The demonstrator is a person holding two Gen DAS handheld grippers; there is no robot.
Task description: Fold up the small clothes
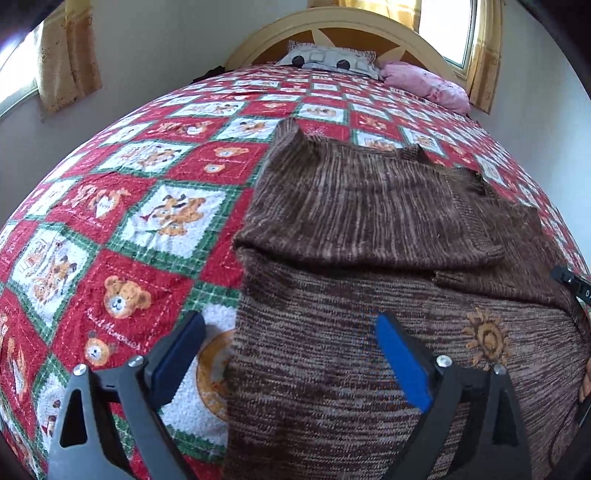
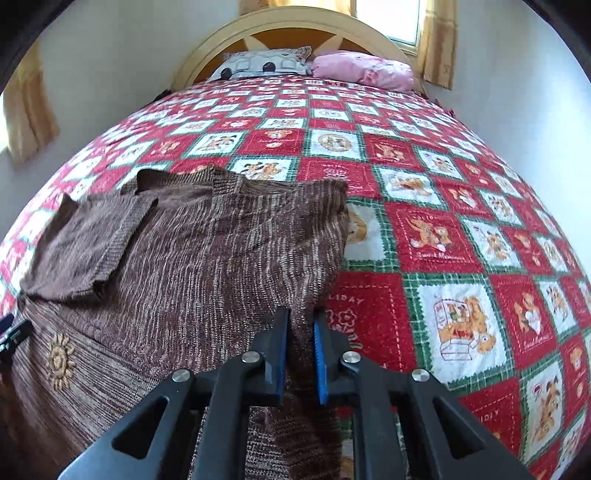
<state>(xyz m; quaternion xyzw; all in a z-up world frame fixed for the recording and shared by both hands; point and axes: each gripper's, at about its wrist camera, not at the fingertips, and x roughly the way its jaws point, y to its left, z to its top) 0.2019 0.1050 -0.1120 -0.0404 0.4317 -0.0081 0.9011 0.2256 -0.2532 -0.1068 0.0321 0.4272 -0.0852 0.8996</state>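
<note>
— Brown knit is pinched in the right gripper (image 2: pixel 300 345); its jaws are clamped on the sweater's (image 2: pixel 192 258) right edge.
— And the left gripper (image 1: pixel 290 354)?
— Jaws wide apart over the near left edge, gripping nothing.
— How does the sweater lie?
— Lengthwise up the bed (image 2: pixel 443 229), collar far, one sleeve folded across. Headboard (image 2: pixel 280 26), pillows (image 2: pixel 364 70) and curtained windows (image 1: pixel 66 55) beyond.
</note>
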